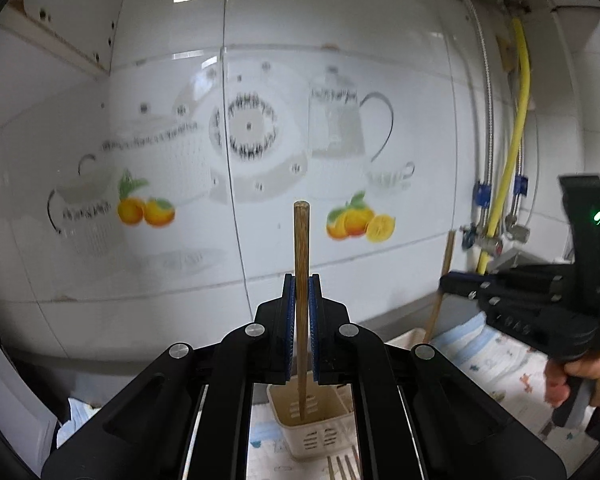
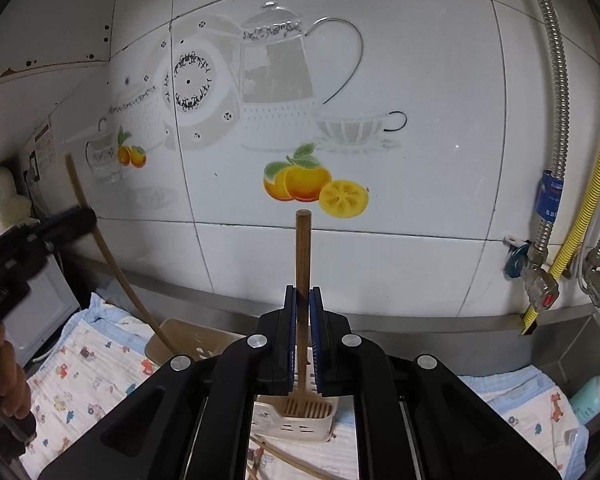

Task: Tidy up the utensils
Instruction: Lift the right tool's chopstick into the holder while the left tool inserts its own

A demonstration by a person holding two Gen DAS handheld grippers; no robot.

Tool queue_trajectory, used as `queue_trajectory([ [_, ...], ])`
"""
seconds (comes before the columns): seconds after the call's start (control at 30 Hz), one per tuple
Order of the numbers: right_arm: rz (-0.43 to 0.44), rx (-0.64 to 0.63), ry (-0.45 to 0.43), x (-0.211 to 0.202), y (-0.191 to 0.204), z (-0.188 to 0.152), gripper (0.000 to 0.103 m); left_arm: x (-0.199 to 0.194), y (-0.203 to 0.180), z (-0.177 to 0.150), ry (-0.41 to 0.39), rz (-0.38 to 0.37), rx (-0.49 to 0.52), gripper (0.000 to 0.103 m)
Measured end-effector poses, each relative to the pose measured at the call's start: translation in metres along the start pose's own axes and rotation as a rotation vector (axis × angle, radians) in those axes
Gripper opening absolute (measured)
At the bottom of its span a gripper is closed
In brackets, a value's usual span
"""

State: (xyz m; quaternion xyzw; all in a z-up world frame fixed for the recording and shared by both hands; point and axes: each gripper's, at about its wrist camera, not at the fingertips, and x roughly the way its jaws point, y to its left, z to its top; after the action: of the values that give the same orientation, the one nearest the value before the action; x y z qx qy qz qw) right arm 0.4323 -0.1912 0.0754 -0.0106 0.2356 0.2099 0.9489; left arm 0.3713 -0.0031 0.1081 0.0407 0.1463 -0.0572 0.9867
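My left gripper [image 1: 300,280] is shut on an upright wooden utensil handle [image 1: 301,248]; its lower end reaches down into a beige slotted holder [image 1: 312,420]. My right gripper [image 2: 302,292] is shut on an upright wooden fork [image 2: 302,248]; its tines hang at the mouth of a white slotted holder [image 2: 296,420]. The right gripper also shows at the right in the left wrist view [image 1: 456,284], and the left gripper at the left in the right wrist view [image 2: 72,220], with its wooden utensil [image 2: 112,264] slanting into the beige holder [image 2: 188,340].
A patterned cloth [image 2: 80,376] covers the counter. Wooden fork tines [image 1: 342,468] lie in front of the beige holder, and wooden sticks [image 2: 284,460] lie on the cloth. Tiled wall [image 2: 380,80] close behind. Pipes and valves [image 2: 540,280] at right. A teal bottle [image 2: 592,396] stands at far right.
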Motion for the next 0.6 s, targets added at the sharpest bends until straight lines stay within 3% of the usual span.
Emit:
queue_trajectory([
  [0.3, -0.003, 0.012, 0.009, 0.003, -0.005, -0.005, 0.007, 0.015, 0.003, -0.013, 0.064, -0.006, -0.017, 0.006],
  [0.6, -0.008, 0.012, 0.021, 0.003, -0.006, -0.005, 0.007, 0.012, 0.005, -0.014, 0.076, -0.025, -0.040, 0.007],
])
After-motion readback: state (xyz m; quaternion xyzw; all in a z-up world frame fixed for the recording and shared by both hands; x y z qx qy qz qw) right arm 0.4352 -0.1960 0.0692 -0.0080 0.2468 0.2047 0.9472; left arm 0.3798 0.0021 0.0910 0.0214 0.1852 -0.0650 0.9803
